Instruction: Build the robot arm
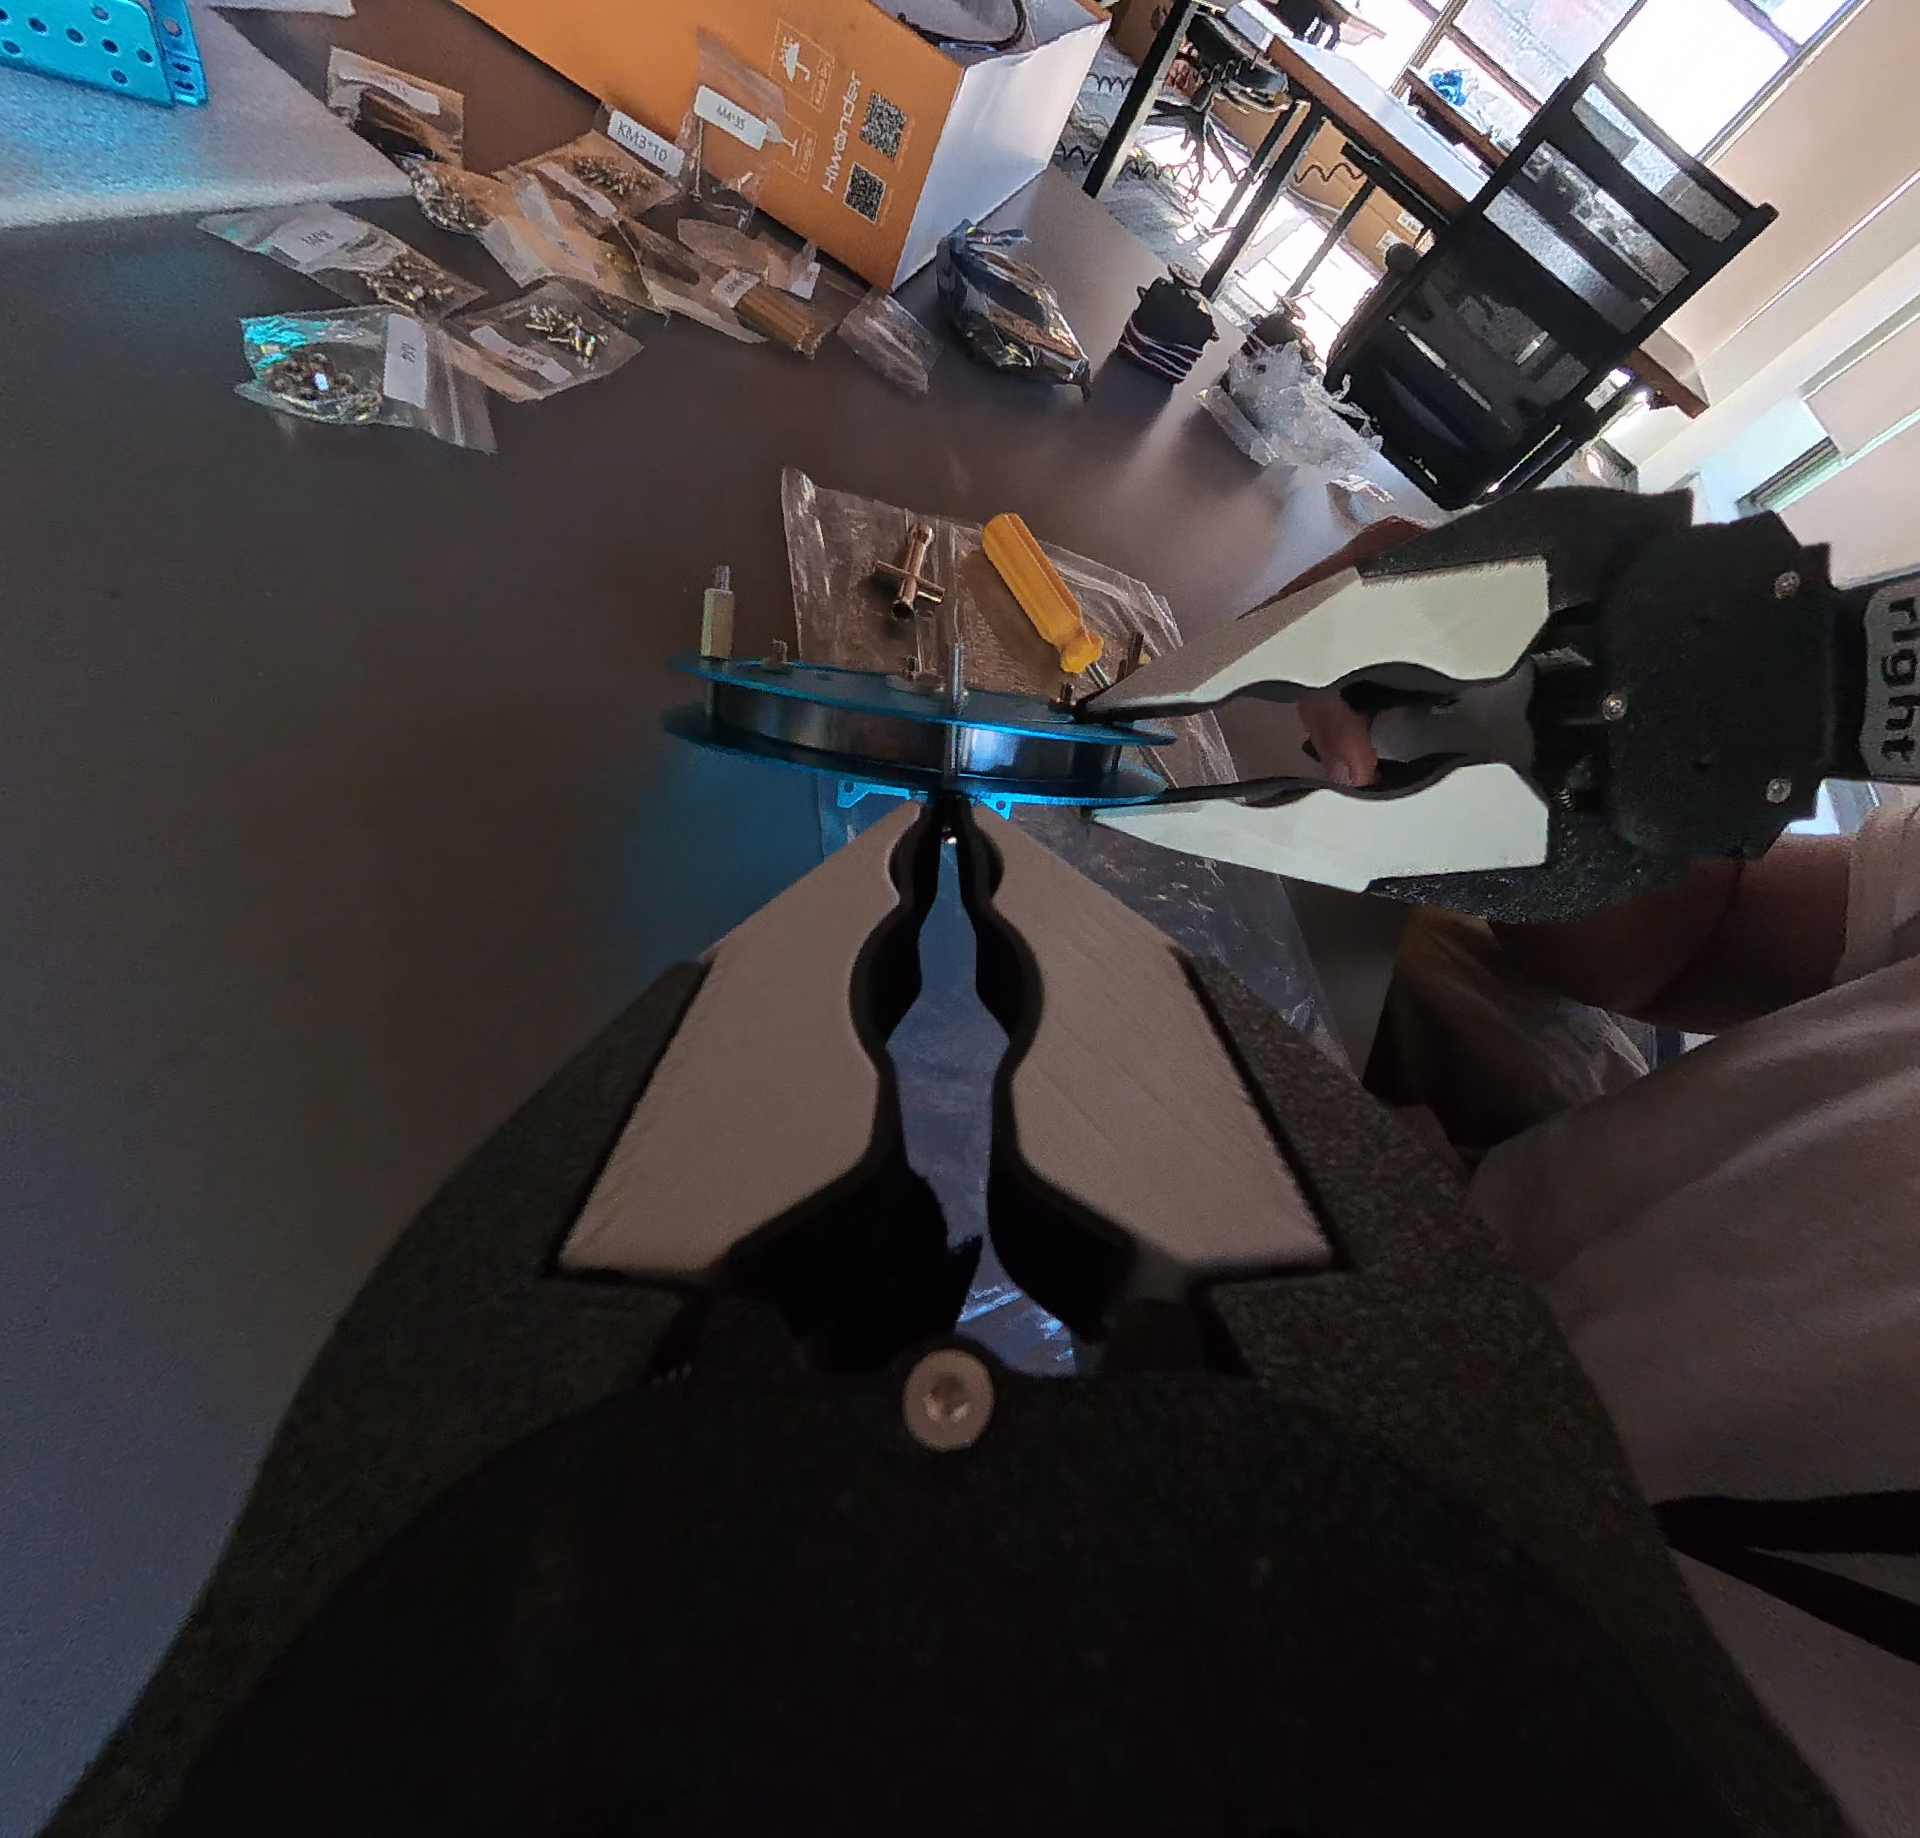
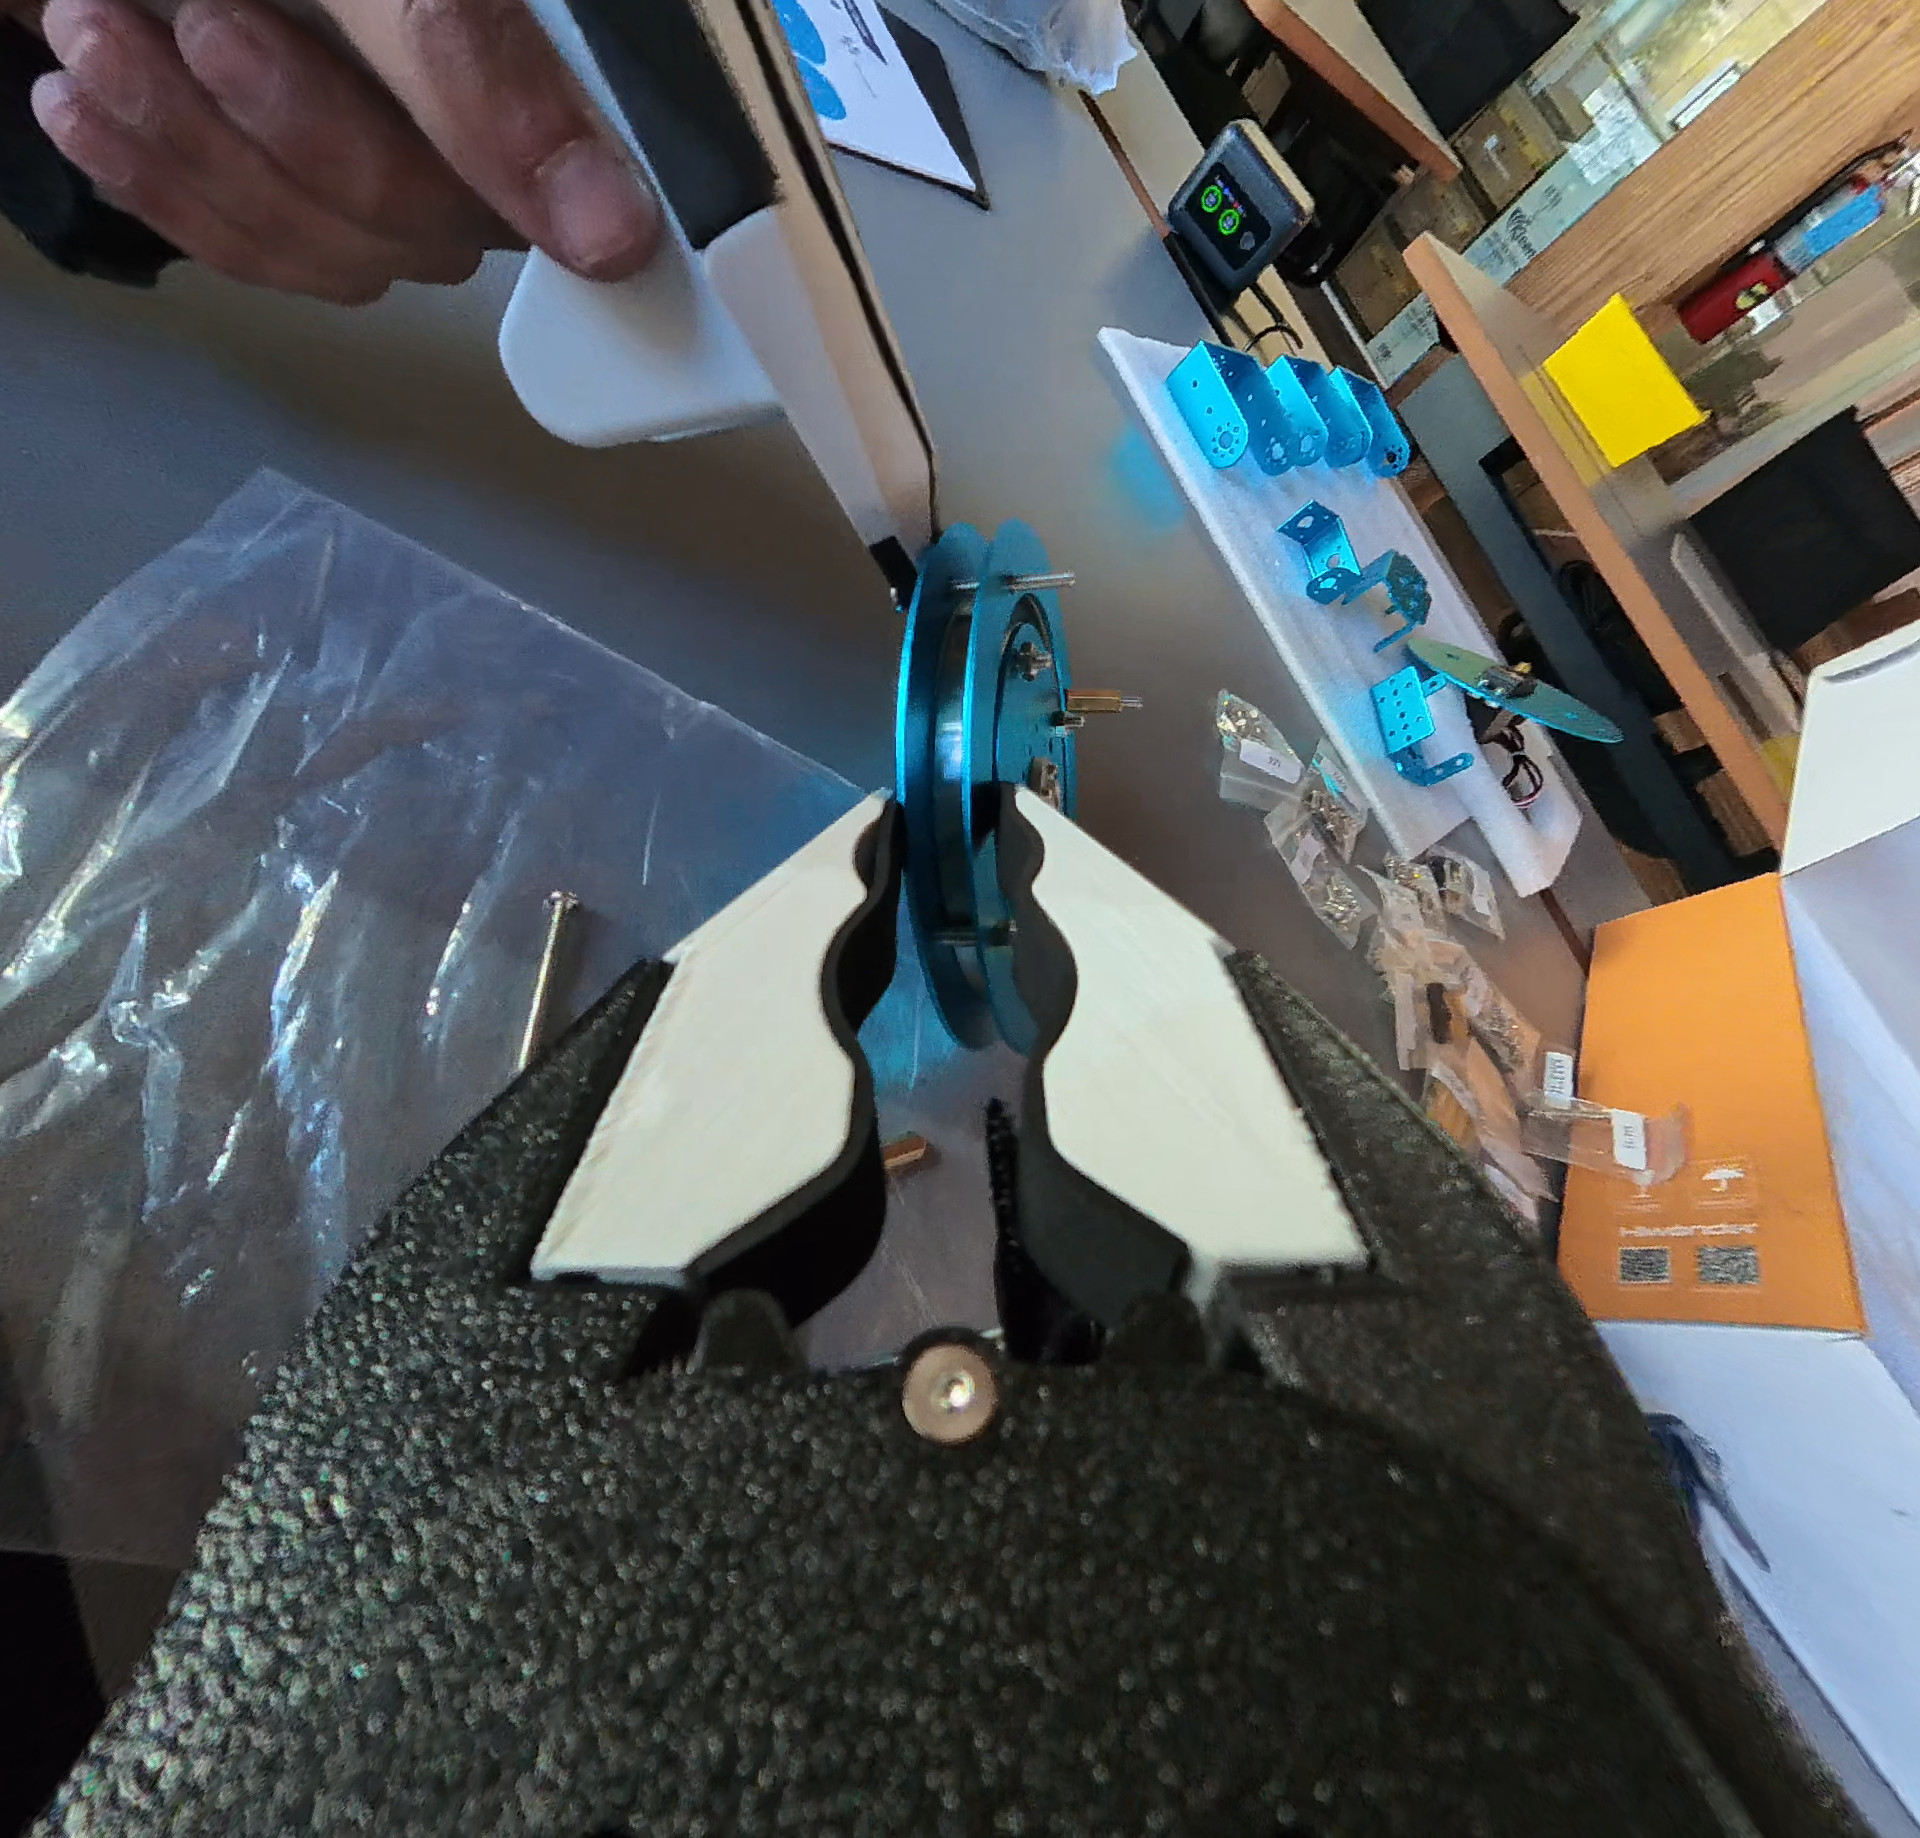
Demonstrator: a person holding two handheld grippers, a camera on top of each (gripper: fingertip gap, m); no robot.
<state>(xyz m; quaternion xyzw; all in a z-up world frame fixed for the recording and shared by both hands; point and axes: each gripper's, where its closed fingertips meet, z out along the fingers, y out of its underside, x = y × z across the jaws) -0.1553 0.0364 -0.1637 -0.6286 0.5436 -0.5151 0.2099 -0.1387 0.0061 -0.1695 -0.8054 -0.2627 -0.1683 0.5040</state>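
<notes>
A blue double-disc assembly [image 1: 883, 723] with a metal ring between its plates is held above the dark table [image 1: 312, 749]. A standoff [image 1: 719, 614] and screw ends stick out of its top plate. My left gripper [image 1: 940, 817] is under its near edge, jaws pinched on the lower end of a long screw [image 1: 957, 671] that runs through both plates. My right gripper [image 1: 1086, 760] comes in from the right and clamps the rim, one finger on each plate. In the right wrist view the assembly [image 2: 925, 666] stands edge-on between my right gripper's [image 2: 951, 801] fingers; the left gripper's fingers [image 2: 899, 479] reach it from above.
A yellow-handled screwdriver [image 1: 1039, 593] and a cross wrench [image 1: 914, 573] lie on a clear plastic bag behind the assembly. Bags of screws [image 1: 353, 375] and an orange box [image 1: 727, 74] sit beyond. Blue brackets on white foam [image 2: 1288, 417], a loose long screw [image 2: 545, 978] and a brass standoff [image 2: 909, 1154] lie nearby. The left gripper's tips are roughly 4 cm from the right gripper's. Left tips and right tips are each some 15 cm from the cross wrench [image 1: 914, 573].
</notes>
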